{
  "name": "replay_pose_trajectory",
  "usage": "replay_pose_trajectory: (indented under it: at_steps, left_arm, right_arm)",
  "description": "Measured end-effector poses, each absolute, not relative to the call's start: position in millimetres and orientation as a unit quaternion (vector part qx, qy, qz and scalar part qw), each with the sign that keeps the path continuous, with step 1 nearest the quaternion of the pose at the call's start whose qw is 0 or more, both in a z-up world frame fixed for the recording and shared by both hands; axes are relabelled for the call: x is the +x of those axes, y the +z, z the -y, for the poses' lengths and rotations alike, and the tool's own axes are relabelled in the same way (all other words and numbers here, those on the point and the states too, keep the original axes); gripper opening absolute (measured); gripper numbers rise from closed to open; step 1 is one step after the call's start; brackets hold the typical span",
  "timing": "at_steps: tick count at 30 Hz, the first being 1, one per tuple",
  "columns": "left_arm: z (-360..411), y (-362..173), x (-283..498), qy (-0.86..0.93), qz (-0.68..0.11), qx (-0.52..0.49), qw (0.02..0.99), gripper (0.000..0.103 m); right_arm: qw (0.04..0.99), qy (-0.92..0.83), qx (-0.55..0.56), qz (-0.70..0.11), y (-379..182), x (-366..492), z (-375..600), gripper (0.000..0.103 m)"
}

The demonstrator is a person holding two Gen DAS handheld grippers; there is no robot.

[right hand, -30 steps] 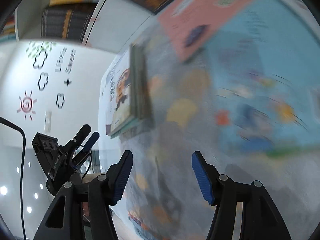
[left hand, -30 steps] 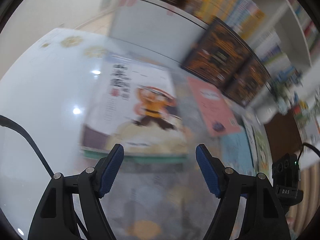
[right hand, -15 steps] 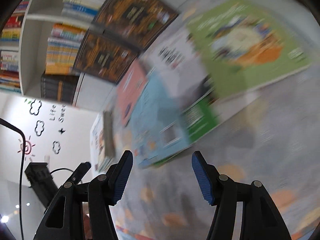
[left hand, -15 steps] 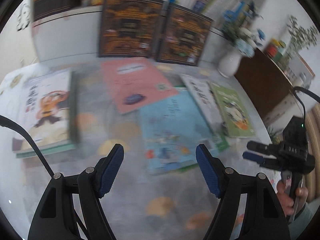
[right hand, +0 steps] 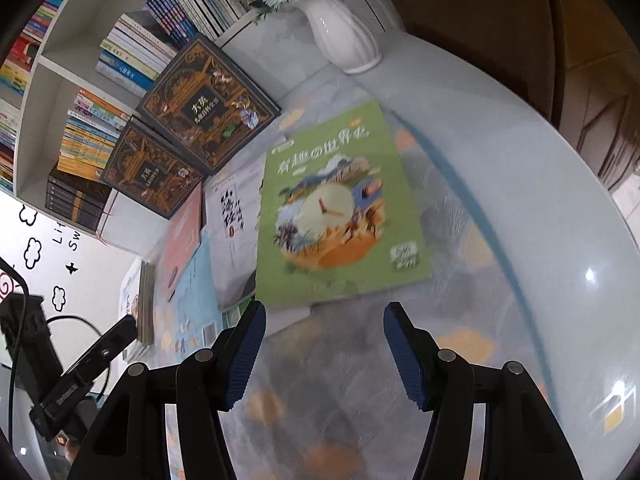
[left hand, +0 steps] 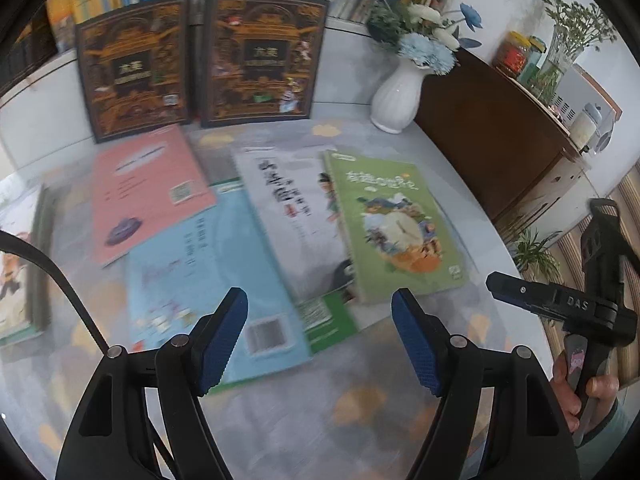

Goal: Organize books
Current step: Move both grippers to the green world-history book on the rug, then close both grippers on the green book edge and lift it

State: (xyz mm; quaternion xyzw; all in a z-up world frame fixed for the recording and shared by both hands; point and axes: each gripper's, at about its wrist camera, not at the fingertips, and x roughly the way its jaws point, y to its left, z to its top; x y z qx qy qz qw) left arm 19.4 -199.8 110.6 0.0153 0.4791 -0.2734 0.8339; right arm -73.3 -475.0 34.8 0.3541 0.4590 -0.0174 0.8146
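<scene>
Several books lie overlapping on the table: a green book (left hand: pixel 394 228) (right hand: pixel 340 212) on top at the right, a white book (left hand: pixel 288 216) (right hand: pixel 232 220) under it, a light blue book (left hand: pixel 204 280) (right hand: pixel 192 300) and a pink book (left hand: pixel 148 188) (right hand: pixel 182 236). A stack topped by a cartoon-cover book (left hand: pixel 16 272) (right hand: pixel 142 304) lies far left. My left gripper (left hand: pixel 320 332) hangs open above the blue book's near edge, nothing between its pads. My right gripper (right hand: pixel 324 352) is open just short of the green book's near edge, also with nothing in it.
Two dark ornate books (left hand: pixel 200 60) (right hand: pixel 188 132) lean upright against a white bookshelf (right hand: pixel 48 80) full of books. A white vase (left hand: pixel 396 96) (right hand: pixel 344 36) with blue flowers stands at the back. A brown cabinet (left hand: pixel 492 132) flanks the table on the right. A hand (left hand: pixel 576 392) holds the right gripper.
Both grippers have swept rightward from the cartoon-cover stack to the spread of loose books. The green book now fills the right wrist view. Both jaws look as wide apart as before.
</scene>
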Motion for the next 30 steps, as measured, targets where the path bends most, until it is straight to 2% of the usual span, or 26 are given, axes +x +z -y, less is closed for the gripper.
replay_pose_trajectory:
  at_steps: [11, 13, 15, 23, 30]
  left_arm:
    - [268, 71, 75, -0.285, -0.528, -0.035, 0.799, 0.071]
    - [277, 62, 83, -0.285, -0.534, -0.030, 0.795, 0.071]
    - [287, 56, 88, -0.290, -0.536, -0.019, 0.793, 0.061]
    - [299, 27, 130, -0.275, -0.558, -0.034, 0.783, 0.061]
    - [304, 19, 142, -0.292, -0.564, -0.053, 0.771, 0.063]
  right_arm:
    - [0.817, -0.030, 0.346, -0.461, 12, -33, 524, 0.059]
    - [0.826, -0.040, 0.323, -0.460, 6, -23, 528, 0.055]
    - [0.825, -0.039, 0.316, -0.467, -1, -12, 532, 0.055]
    - [0.821, -0.049, 0.305, -0.480, -25, 32, 550, 0.040]
    - [0.830, -0.057, 0.267, -0.487, -28, 54, 544, 0.039]
